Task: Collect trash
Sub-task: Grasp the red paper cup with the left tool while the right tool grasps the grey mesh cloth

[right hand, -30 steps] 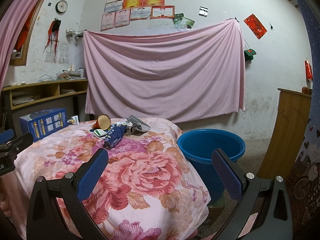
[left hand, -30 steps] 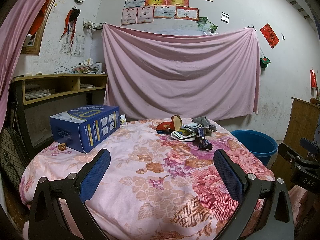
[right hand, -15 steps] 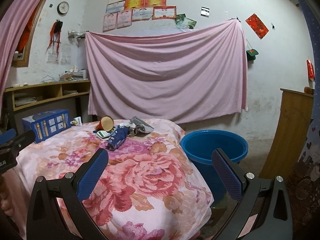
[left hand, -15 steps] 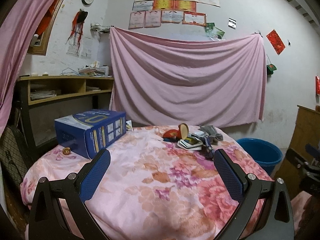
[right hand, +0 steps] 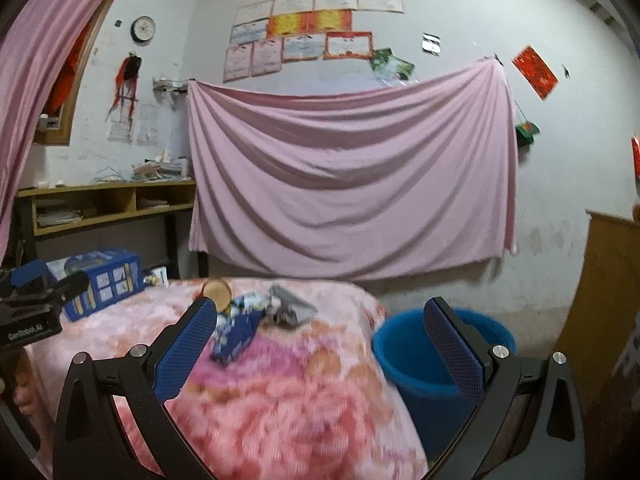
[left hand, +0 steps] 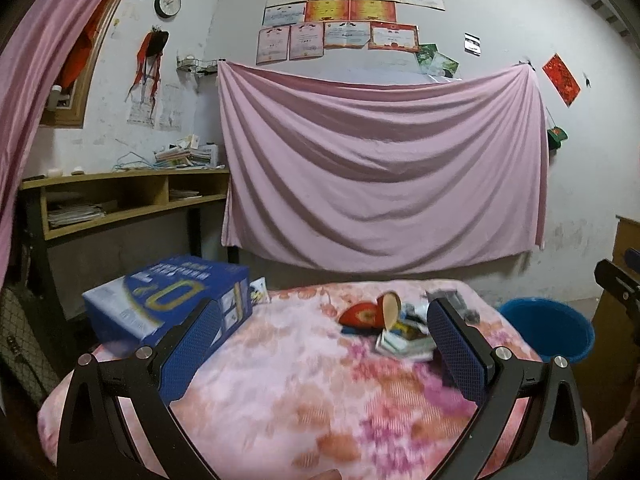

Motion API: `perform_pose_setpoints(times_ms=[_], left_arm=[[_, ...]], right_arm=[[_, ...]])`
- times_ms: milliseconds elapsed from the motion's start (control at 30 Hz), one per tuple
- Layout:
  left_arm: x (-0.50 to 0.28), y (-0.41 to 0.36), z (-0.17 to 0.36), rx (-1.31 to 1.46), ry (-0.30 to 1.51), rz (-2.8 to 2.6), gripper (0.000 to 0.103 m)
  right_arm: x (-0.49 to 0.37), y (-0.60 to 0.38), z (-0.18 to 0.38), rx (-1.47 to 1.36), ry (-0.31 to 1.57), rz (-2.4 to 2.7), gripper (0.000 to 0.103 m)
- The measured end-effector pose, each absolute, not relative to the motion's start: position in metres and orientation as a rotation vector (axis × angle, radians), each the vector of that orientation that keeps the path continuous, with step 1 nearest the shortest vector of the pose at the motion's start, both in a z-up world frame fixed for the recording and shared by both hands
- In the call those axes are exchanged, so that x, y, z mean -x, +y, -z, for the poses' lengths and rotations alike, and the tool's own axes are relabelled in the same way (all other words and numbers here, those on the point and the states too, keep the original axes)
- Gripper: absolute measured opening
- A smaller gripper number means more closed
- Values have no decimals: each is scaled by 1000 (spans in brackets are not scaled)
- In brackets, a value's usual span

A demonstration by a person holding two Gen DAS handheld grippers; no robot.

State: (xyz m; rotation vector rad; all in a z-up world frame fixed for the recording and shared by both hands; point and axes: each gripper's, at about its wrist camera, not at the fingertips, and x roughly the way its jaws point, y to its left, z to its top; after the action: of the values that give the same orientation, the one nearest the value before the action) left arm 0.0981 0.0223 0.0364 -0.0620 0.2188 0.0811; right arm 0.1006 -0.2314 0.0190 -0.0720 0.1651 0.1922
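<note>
Trash pile (right hand: 256, 312): a cluster of wrappers, a dark blue packet, a grey crumpled piece and a tipped round container is seen lying on the far part of the floral-covered table (right hand: 288, 400); details are blurred.
Same pile, left view: it is seen just beyond the left gripper's right finger (left hand: 400, 328).
Blue bucket (right hand: 416, 360): it is placed on the floor just beside the table's right edge, and is judged to be the bin.
Blue carton (left hand: 168, 300): it is set at the table's left side, well apart from the pile.
Left gripper (left hand: 320, 352): the jaws are spread wide, nothing is held.
Right gripper (right hand: 320, 344): the jaws are spread wide, nothing is held.
Step in hand: the approach is judged to be under way; nothing is grasped yet.
Next move: a reach forward to the pile is called for, with one item bracketed and the fingers closed on it.
</note>
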Motion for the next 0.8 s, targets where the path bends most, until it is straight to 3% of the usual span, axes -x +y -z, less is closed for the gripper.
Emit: perform_pose_setpoints(times_ms=[400,800], left_arm=[[-187,30,-36,67,262,-51,101],[-263,28,-5,78,450,30,101]], right_arm=[[-203,-221,-44,18,154,-247,103],[-309,-225,-22,-76,467,-347,103]])
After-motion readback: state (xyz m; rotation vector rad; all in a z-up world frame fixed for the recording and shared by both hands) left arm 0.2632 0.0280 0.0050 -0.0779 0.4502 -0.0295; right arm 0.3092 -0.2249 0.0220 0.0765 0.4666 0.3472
